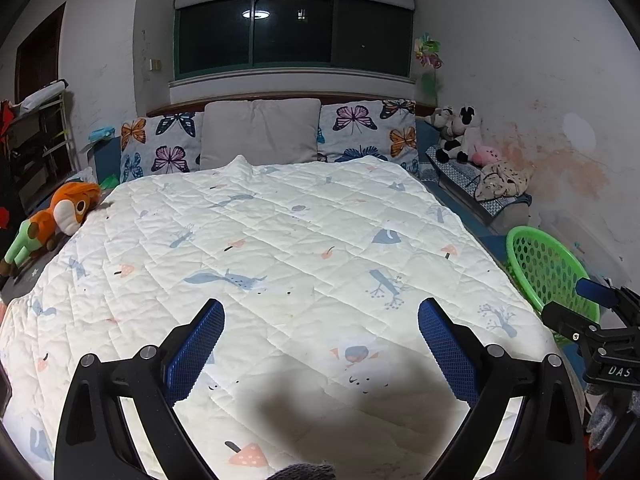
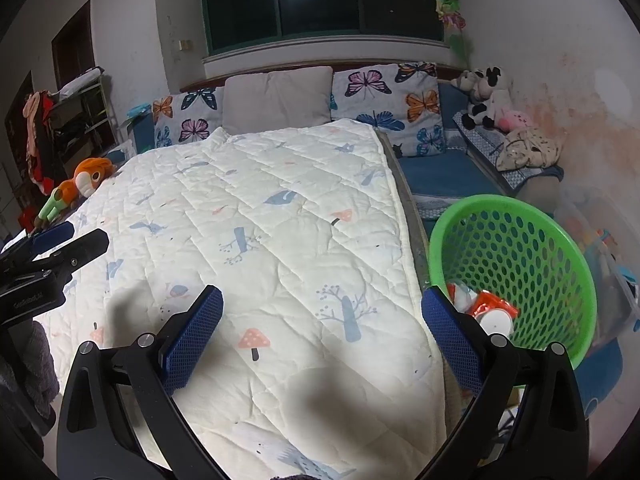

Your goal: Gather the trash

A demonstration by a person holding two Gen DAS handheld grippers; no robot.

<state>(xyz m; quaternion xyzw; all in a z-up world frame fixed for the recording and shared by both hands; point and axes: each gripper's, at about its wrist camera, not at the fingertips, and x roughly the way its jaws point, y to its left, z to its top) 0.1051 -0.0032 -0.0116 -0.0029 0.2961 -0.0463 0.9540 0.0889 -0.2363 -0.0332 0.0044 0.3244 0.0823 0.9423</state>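
A green perforated basket (image 2: 520,248) stands right of the bed; it also shows in the left wrist view (image 1: 548,264). Inside it lie an orange-and-white wrapper (image 2: 490,304) and a white cup or lid (image 2: 496,322). My right gripper (image 2: 322,308) is open and empty above the white quilt (image 2: 280,220), its right finger next to the basket's rim. My left gripper (image 1: 321,316) is open and empty above the quilt's middle (image 1: 280,248). Each gripper shows at the edge of the other's view. No trash shows on the quilt.
Butterfly pillows (image 1: 160,140) and a grey pillow (image 1: 260,132) line the headboard. An orange plush toy (image 1: 60,212) lies at the bed's left edge. Plush animals (image 2: 488,96) and cloth sit on a blue bench by the right wall. Shelves (image 1: 40,140) stand left.
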